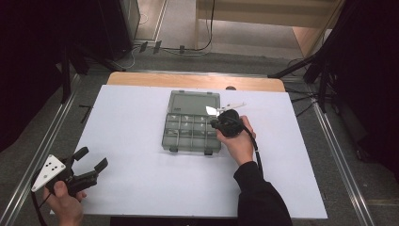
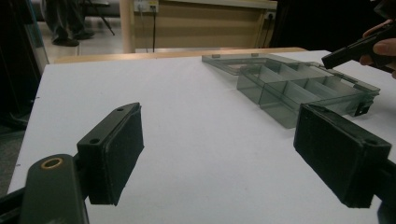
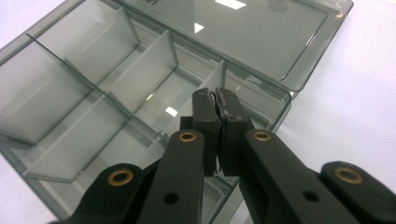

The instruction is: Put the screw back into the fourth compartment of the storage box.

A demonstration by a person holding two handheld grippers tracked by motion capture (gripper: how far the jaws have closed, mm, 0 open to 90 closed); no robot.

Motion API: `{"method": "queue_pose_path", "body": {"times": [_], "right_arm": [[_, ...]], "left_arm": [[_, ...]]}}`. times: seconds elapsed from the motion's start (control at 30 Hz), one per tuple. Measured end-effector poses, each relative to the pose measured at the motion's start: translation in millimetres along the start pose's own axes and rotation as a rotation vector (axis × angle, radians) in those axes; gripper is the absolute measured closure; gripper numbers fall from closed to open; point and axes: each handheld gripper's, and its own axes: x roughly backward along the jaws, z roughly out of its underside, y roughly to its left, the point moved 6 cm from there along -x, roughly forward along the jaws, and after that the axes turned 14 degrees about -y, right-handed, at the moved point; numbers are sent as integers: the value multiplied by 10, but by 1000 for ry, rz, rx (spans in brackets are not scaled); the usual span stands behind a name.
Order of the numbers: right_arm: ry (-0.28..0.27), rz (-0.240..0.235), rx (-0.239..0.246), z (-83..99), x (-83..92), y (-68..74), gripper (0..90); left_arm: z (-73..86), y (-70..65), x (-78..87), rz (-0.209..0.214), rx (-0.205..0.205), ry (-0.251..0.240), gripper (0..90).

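Observation:
A smoky clear compartment box (image 1: 190, 141) lies open at the middle of the white table (image 1: 136, 174), its lid (image 1: 194, 101) flat behind it. Its divided cells (image 3: 116, 84) look empty. My right gripper (image 1: 214, 123) hovers over the box's right side, jaws shut with nothing between the pads. In the right gripper view, the right gripper (image 3: 215, 100) points its tips down at a cell near the lid hinge. My left gripper (image 1: 91, 159) is held near the table's front left corner, wide open and empty. In the left gripper view, the left gripper (image 2: 219, 140) faces the box (image 2: 299, 88) and the right gripper (image 2: 345, 52).
A wooden strip (image 1: 195, 81) runs along the table's far edge. Cables and plugs (image 1: 155, 46) lie on the floor beyond it, and dark stands (image 1: 324, 66) flank the table. White tabletop stretches between the left gripper and the box.

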Motion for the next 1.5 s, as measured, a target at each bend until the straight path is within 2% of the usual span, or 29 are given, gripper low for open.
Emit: {"method": "queue_pose_path", "body": {"times": [0.07,0.1,0.17,0.3,0.4,0.47,0.53,0.57,0.63,0.77,1.03,1.3,1.5], "right_arm": [[1,-2,5,6,-9,-4,886],[-10,-2,9,3,-7,-3,820],[-27,6,6,-13,8,-9,617],[-48,-14,4,-31,72,8,356],[-79,-2,-14,-39,143,7,161],[-101,-23,-35,-32,201,17,0],[-115,-45,-38,-11,252,34,0],[-122,-43,-22,9,289,41,0],[-141,-30,-20,38,354,41,0],[-174,-35,-30,105,501,21,0],[-216,-26,-39,267,785,-76,0],[-243,12,-56,490,1062,-220,0],[-263,18,-71,663,1246,-300,0]], "left_arm": [[1,0,0,0,0,1,163],[1,0,0,0,0,1,162],[-1,1,2,1,0,1,163],[-1,2,3,2,1,1,162],[-2,-5,-1,2,3,-2,163],[2,-6,-1,4,1,4,162],[2,-7,-1,4,0,4,162],[2,-7,0,5,1,3,163],[2,-7,0,5,1,4,163],[-1,-8,4,3,1,4,163],[-1,-12,1,7,1,1,163],[1,-12,0,9,-4,3,163],[4,-14,-3,9,-4,4,163]]}}
